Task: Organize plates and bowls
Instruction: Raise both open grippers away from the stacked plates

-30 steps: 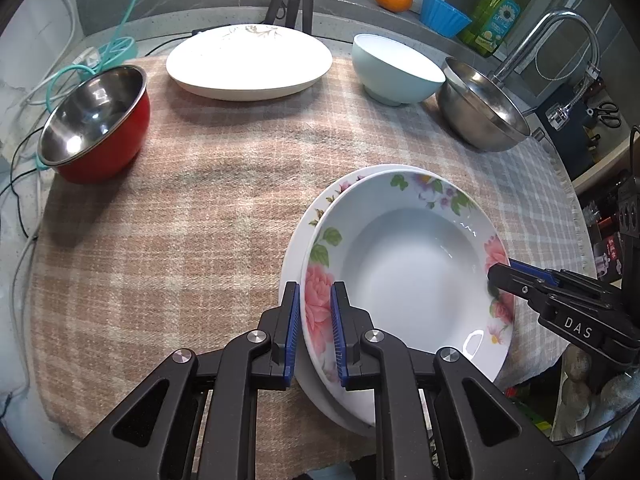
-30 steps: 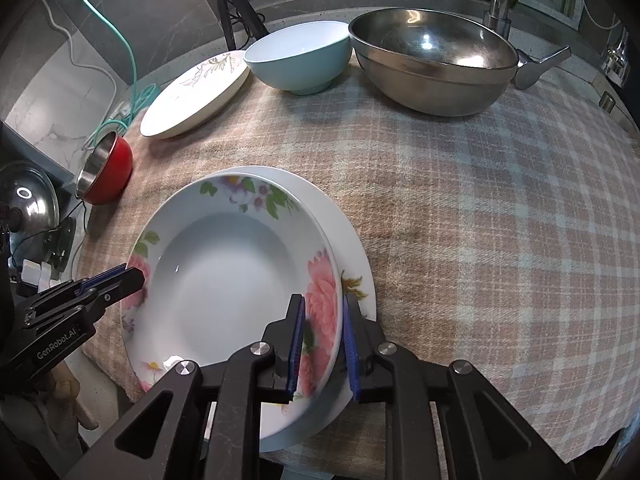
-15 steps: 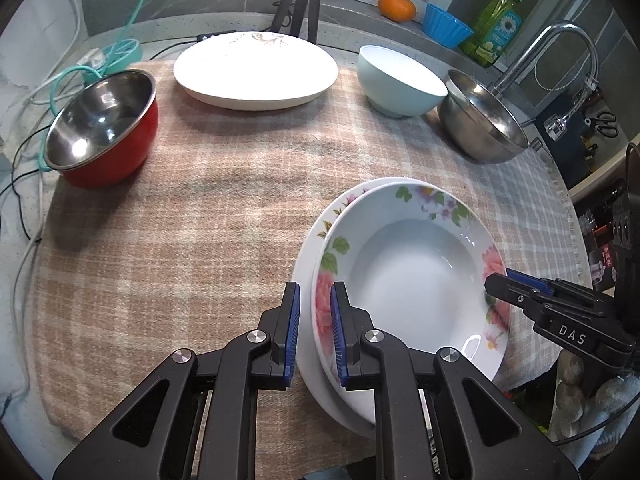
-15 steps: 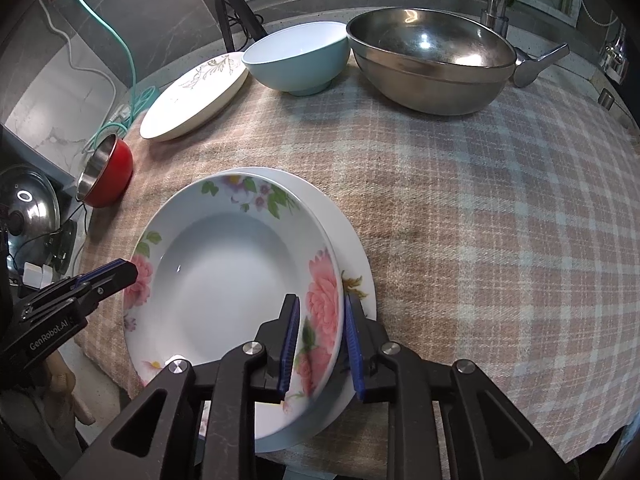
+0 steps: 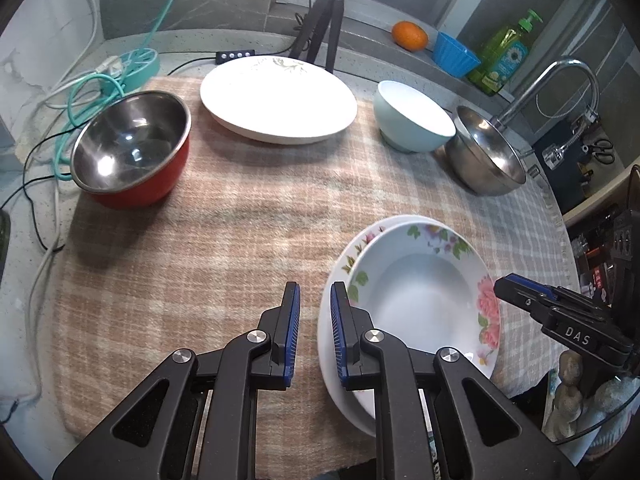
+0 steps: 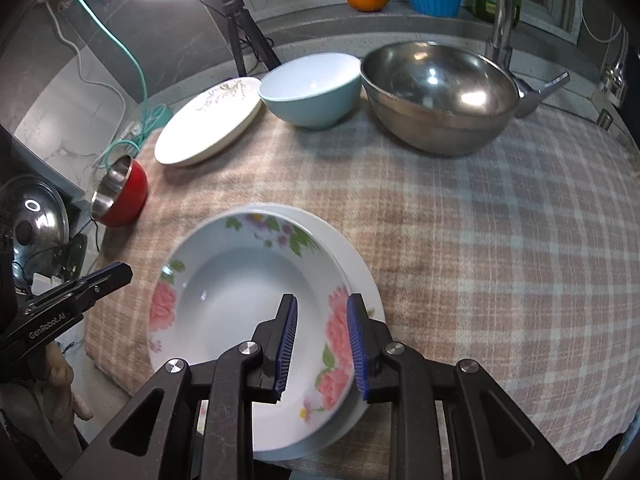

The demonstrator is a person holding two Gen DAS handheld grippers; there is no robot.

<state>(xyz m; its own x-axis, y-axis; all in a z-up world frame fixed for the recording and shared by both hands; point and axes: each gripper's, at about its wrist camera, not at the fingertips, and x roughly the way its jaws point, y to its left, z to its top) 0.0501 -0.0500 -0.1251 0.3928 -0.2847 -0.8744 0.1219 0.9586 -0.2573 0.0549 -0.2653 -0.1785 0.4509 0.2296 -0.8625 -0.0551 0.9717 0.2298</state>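
A deep plate with pink flowers (image 5: pixel 420 300) (image 6: pixel 232 300) lies nested on a white plate (image 5: pixel 360 244) (image 6: pixel 362 276) at the near edge of the checked cloth (image 5: pixel 240 220). My left gripper (image 5: pixel 315 292) hovers just left of both plates, its jaws all but shut with only a narrow slit and nothing in it. Its tip shows at the left of the right wrist view (image 6: pixel 120 270). My right gripper (image 6: pixel 323 304) straddles the flowered plate's near rim with its jaws parted, and the pads do not press on it. That gripper's tip appears over the rim in the left wrist view (image 5: pixel 504 282).
Farther back stand a red bowl with a steel inside (image 5: pixel 132 152), a large white plate (image 5: pixel 276 96), a light blue bowl (image 5: pixel 412 124) and a big steel bowl (image 5: pixel 484 160) by a tap. A tripod (image 5: pixel 324 20) and cables lie behind. The cloth's front edge hangs close.
My left gripper has drawn back and leftward off the flowered plate's rim, which was between its jaws. The right gripper's jaws have widened around the rim. Both plates stay put.
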